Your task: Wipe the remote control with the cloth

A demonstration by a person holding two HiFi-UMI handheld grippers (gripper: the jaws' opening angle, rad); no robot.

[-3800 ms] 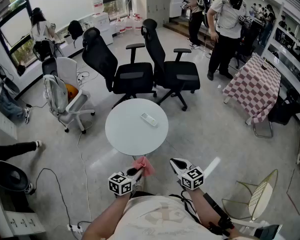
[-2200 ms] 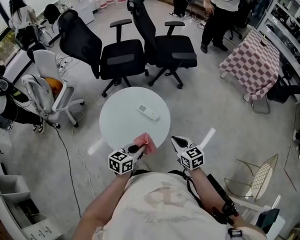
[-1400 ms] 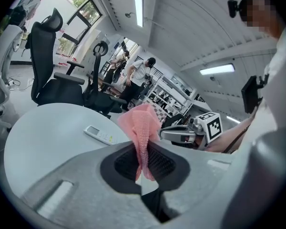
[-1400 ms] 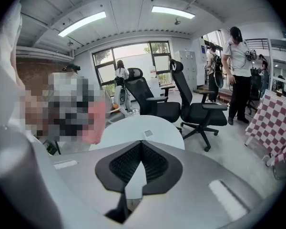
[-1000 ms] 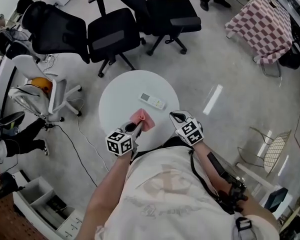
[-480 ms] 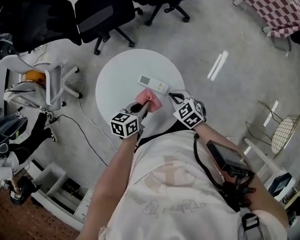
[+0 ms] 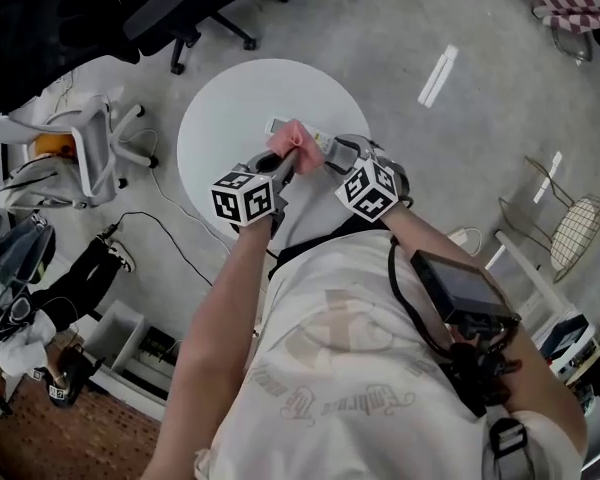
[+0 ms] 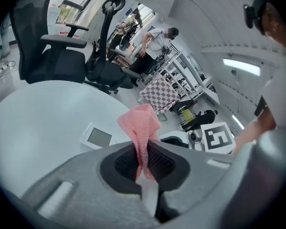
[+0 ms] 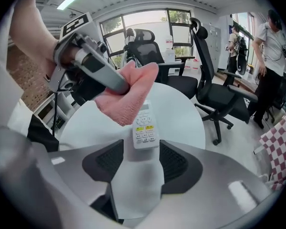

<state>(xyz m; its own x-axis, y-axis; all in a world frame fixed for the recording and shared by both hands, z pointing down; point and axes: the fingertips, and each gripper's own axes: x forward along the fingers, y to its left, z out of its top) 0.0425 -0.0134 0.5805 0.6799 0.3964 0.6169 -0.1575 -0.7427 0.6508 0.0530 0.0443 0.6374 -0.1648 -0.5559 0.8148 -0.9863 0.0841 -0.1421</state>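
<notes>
Left forearm reaches forward from the torso, left claw (image 7: pixel 283 163) angled down over the near edge of the tabletop (image 7: pixel 220 108). Its jaws are pressed together on a pink cloth (image 8: pixel 140 123); the bunched cloth sticks up out of the tips. The cloth hangs over the far end of the remote (image 9: pixel 145 125); can't tell if it touches.

The remote lies flat on the tabletop near its right edge, buttons up, screen end away from the person.

Right forearm comes in beside the left, right claw (image 9: pixel 142 149) tilted steeply down at the remote. Jaws spread, just been opening. The remote's near end sits in the gap between the pads, not pinched. The two claws are close together, with the cloth just ahead of the right claw.

Around: black chairs (image 7: pixel 50 28) at upper left, a white chair (image 7: pixel 90 148) just left of the tabletop, a cable (image 7: pixel 170 238) on the floor below it. A wire chair (image 7: pixel 580 228) stands at far right, well apart. Only the cloth and remote show on the tabletop.
</notes>
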